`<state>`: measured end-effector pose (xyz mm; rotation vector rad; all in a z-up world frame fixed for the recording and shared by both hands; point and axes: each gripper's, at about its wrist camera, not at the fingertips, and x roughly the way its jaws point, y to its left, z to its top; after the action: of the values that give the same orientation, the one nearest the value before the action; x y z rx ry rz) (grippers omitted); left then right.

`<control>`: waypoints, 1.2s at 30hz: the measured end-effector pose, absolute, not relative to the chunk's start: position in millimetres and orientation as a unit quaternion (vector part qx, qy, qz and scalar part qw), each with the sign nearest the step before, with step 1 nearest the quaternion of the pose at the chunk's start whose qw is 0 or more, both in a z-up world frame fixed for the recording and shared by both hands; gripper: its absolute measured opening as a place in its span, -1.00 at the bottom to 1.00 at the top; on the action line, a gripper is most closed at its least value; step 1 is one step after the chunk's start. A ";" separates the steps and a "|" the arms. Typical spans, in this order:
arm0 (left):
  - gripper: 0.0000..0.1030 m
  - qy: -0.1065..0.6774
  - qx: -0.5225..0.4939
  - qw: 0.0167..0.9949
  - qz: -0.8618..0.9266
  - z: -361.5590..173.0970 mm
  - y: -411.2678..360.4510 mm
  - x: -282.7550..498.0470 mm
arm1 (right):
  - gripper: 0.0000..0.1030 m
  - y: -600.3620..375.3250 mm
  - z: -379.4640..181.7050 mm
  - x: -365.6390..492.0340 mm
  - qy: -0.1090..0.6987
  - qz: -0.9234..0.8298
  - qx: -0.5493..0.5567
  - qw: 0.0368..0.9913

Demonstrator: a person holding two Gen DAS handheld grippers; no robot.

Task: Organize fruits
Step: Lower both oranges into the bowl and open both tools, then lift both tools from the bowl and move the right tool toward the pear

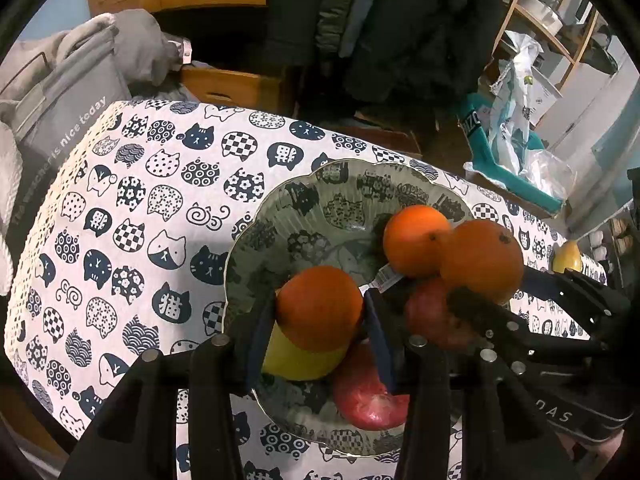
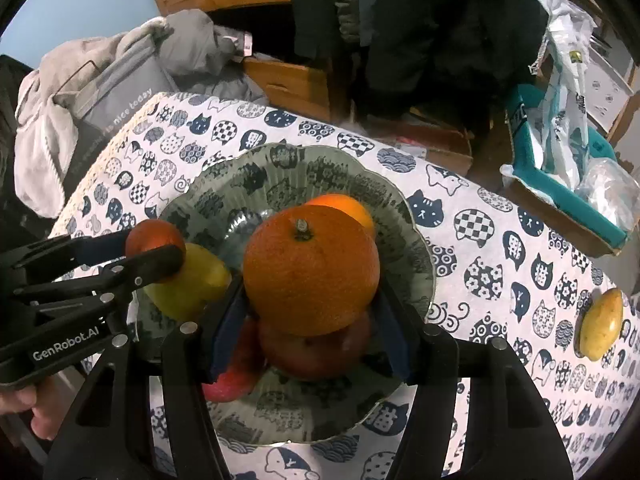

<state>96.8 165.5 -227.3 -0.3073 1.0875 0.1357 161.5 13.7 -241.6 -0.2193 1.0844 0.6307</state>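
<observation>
2 tongs gripping 1 orange each: left gripper (image 1: 320, 320), right gripper (image 2: 312, 308), both hovering over bowl (image 2: 224, 184). Risking a rolling pile below, releasing onto apple (image 2: 316, 348) or pear (image 1: 296, 356).

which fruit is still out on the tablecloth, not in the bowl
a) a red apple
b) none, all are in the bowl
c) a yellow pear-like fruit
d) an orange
c: a yellow pear-like fruit lies alone on the cat-print tablecloth, well apart from the bowl, which holds the oranges and red apples.
</observation>
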 end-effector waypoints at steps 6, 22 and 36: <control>0.13 0.515 -0.142 0.842 0.071 -227.1 169.7 95.0 | 0.26 15.2 -239.9 161.2 0.503 0.298 -0.104 0.804; 0.25 0.495 -0.140 0.854 0.074 -199.5 162.9 86.6 | 0.26 -7.3 -206.2 159.3 0.474 0.281 -0.098 0.829; 0.47 0.472 -0.108 0.873 0.050 -167.4 122.7 83.4 | 0.43 -61.6 -172.9 157.9 0.450 0.228 -0.075 0.860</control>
<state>83.5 122.7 -167.4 -0.2263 0.9861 0.1044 157.9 -61.6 -172.9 -0.1573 0.9441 0.4789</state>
